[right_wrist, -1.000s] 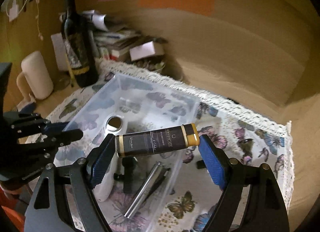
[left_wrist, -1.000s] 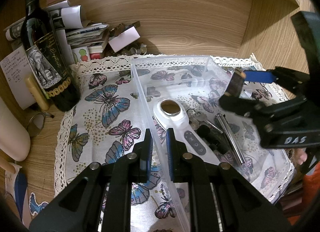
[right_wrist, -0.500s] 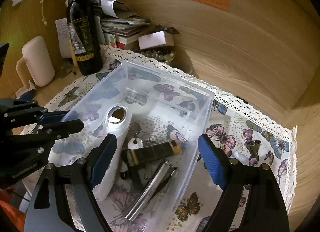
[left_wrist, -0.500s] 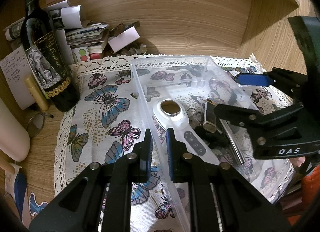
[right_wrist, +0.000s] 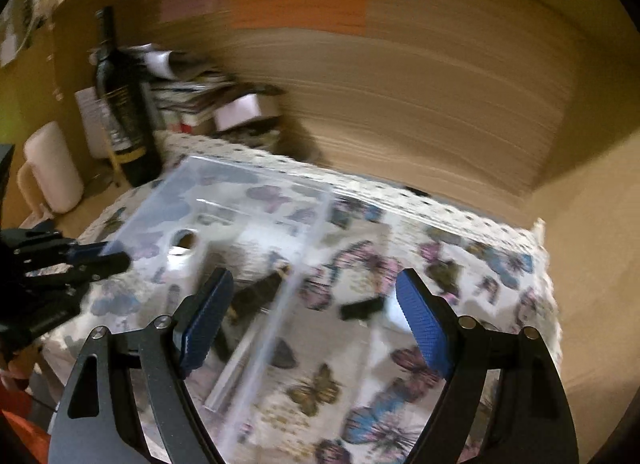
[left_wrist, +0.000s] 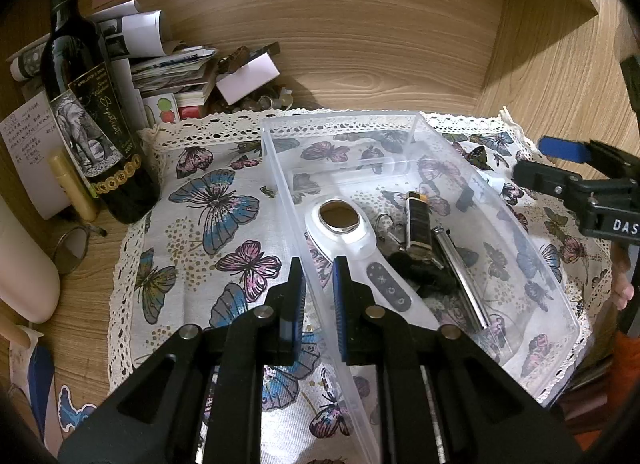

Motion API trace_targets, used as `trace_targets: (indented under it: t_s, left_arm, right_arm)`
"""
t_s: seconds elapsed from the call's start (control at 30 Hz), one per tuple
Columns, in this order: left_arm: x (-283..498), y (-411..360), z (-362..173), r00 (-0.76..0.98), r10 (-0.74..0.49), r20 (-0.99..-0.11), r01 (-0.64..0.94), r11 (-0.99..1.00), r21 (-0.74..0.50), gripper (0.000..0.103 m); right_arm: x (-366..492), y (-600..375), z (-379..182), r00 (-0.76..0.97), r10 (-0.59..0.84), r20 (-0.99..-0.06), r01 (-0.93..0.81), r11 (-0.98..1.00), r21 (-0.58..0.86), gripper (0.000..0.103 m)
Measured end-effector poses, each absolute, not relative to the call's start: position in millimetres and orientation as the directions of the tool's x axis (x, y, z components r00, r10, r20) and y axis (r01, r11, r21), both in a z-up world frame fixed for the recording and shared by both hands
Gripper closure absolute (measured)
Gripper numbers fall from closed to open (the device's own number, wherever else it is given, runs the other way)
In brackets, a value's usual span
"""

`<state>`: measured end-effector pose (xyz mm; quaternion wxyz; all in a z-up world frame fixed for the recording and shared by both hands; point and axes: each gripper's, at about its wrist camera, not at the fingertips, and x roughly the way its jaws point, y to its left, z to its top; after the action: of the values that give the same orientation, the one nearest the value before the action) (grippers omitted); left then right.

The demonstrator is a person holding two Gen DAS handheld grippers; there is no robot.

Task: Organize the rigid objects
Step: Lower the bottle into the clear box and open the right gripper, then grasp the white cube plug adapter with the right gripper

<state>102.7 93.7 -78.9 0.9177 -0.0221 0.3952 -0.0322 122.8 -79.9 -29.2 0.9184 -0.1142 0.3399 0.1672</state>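
A clear plastic bin [left_wrist: 280, 168] stands on the butterfly cloth [left_wrist: 208, 232]. In it lie a white handheld device [left_wrist: 352, 240], a dark tube with gold ends [left_wrist: 416, 220], a metal cylinder [left_wrist: 460, 268], keys and a black item. My left gripper [left_wrist: 318, 296] is shut on the bin's near left wall. My right gripper [right_wrist: 316, 328] is open and empty, over the bin's right wall [right_wrist: 280, 304]; it also shows in the left wrist view [left_wrist: 560, 168]. A small black object [right_wrist: 362, 309] lies on the cloth to the right of the bin.
A wine bottle [left_wrist: 92, 136] stands at the back left beside a pile of papers and boxes [left_wrist: 172, 72]. A cream mug [right_wrist: 52, 168] is at the far left. Wooden walls close the back and right side. The right wrist view is blurred.
My right gripper opened and dropped the dark gold-ended tube into the bin, then swung away to the right. My left gripper has kept its hold on the bin wall.
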Motion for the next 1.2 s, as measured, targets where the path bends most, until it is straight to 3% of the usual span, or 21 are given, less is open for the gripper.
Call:
trace_targets:
  t_s: [0.33,0.47,0.63,0.87,1.2]
  left_arm:
    - [103,93,-79,0.685,-0.077,-0.725,0.041,0.997,-0.067,0.090]
    - [103,93,-79,0.685,-0.078,-0.725,0.041,0.997,-0.068,0.090]
    - [104,93,-79,0.685,-0.078,-0.725,0.040,0.997,-0.069,0.090]
    - [104,93,-79,0.684,-0.078,-0.725,0.041,0.997,-0.069,0.090]
    - [104,93,-79,0.684,-0.078,-0.725,0.041,0.997,-0.068,0.090]
  right_arm:
    - [141,-132,-66,0.667,0.127,-0.735,-0.234,0.971,-0.045,0.024]
    - [155,-139,-74,0.646,0.128,-0.753,-0.209,0.978,-0.013,0.040]
    - [172,-134,-82,0.634,0.124,-0.763,-0.209,0.978,-0.015,0.044]
    - [192,-129,-97,0.610,0.117,-0.784,-0.213,0.977,-0.019,0.072]
    - [176,-127,-80,0.653,0.135,-0.745,-0.218,0.976,-0.014,0.074]
